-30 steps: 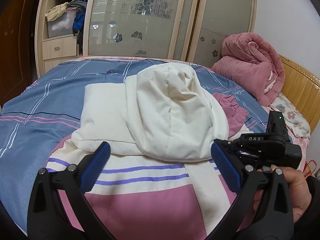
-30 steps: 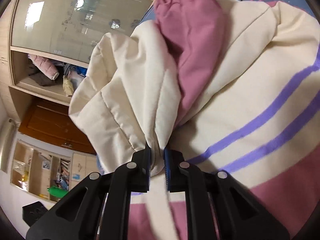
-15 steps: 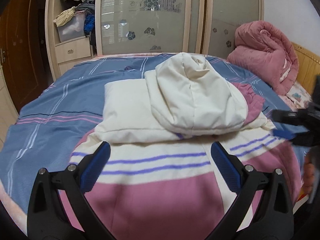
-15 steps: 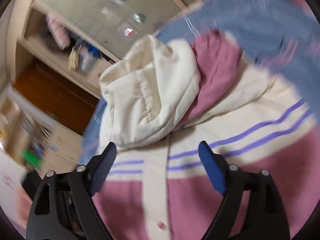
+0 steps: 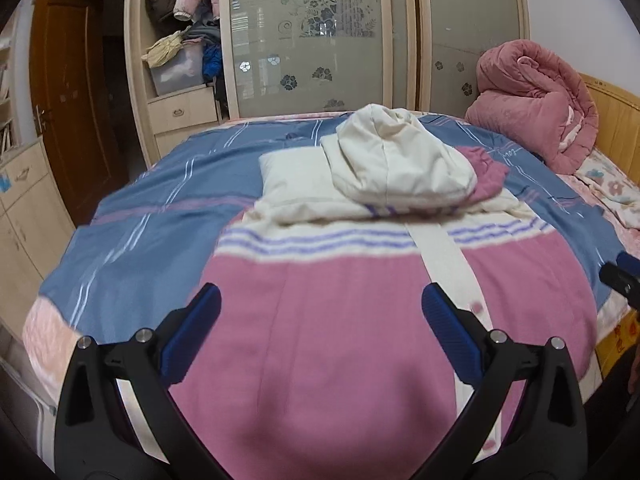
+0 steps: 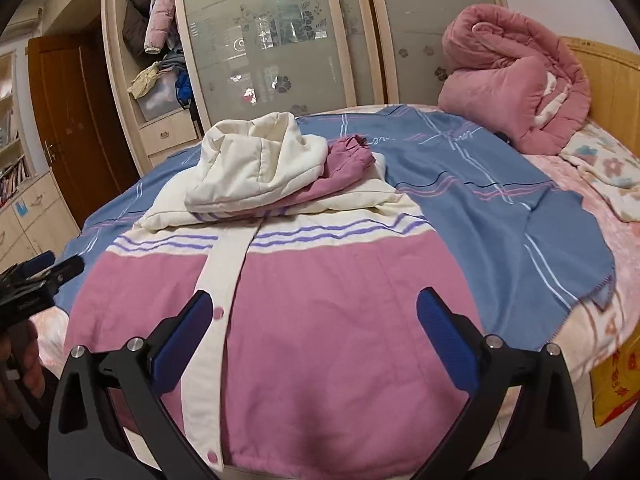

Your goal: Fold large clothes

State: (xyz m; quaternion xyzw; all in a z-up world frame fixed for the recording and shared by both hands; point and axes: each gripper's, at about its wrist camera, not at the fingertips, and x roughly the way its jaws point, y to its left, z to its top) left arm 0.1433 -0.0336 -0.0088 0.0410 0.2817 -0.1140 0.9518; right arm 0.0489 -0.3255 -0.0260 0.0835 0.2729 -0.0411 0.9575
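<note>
Releasing done: right gripper (image 6: 316,340) jaws just opened wide, nothing between, hood (image 6: 256,168) dropped onto jacket (image 6: 320,320) chest. Left gripper (image 5: 320,332) spread, empty. Both pulled back toward hem; jacket flat on bed (image 6: 500,208). Likely next: fold body.

The jacket (image 5: 320,340) is running off the lower edge of both views, so its hem is not showing. The hood (image 6: 256,168) is lying over the collar and upper chest, hiding them; one sleeve (image 6: 344,160) is showing only its cuff end from under the hood. In the left wrist view, the right gripper (image 5: 620,276) is being cut off by the right edge, with only a tip visible. In the right wrist view, the left gripper (image 6: 36,276) is being clipped by the left edge, and the hand (image 6: 28,364) behind it is dark and blurred. The wardrobe shelf contents (image 5: 180,52) are too jumbled to identify.
</note>
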